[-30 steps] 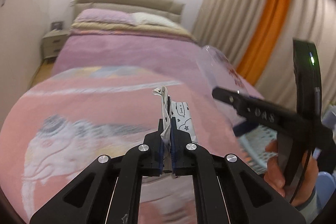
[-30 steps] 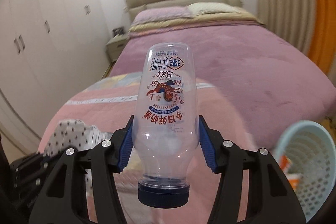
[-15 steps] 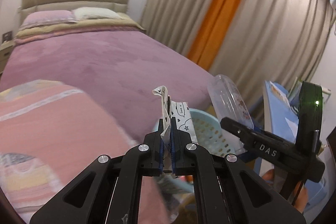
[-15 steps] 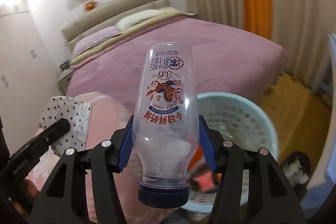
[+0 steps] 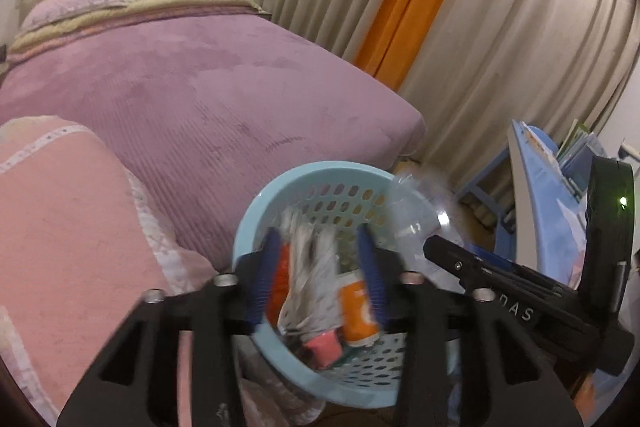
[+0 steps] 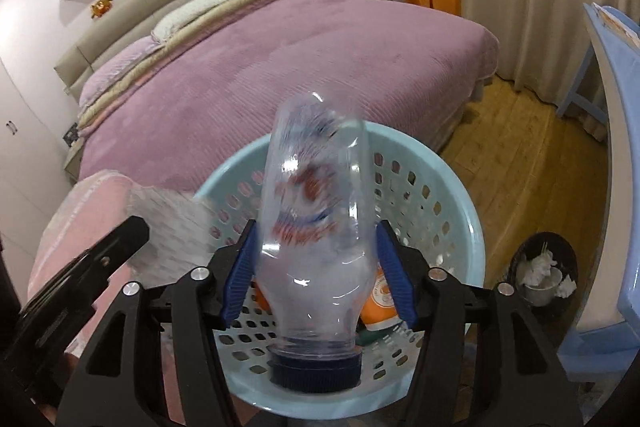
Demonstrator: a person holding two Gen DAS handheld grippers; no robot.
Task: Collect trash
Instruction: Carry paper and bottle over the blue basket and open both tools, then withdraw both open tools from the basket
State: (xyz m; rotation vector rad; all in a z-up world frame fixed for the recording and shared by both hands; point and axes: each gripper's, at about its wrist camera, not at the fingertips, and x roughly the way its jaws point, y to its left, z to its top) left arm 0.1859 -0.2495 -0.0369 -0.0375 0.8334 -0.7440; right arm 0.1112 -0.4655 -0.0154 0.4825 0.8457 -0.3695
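A light blue perforated basket (image 5: 320, 179) (image 6: 460, 203) stands on the floor by the bed, with orange and pink trash inside. My left gripper (image 5: 318, 259) is open above it, and the white patterned wrapper (image 5: 312, 267) is blurred between the fingers, loose and dropping; it also shows as a grey blur in the right wrist view (image 6: 168, 223). My right gripper (image 6: 316, 267) is open over the basket; the clear plastic bottle (image 6: 316, 219) (image 5: 416, 207), cap toward me, is blurred and no longer touches the blue pads (image 6: 394, 279).
The purple bed (image 5: 200, 87) (image 6: 280, 67) is behind the basket, a pink blanket (image 5: 60, 227) at left. A black bin with tissues (image 6: 544, 271) stands on the wooden floor at right. A blue table and chair (image 6: 616, 107) and curtains (image 5: 480, 27) are further right.
Both grippers swung from over the bed to above the basket. Both opened; the wrapper and the bottle came free and are blurred in motion.
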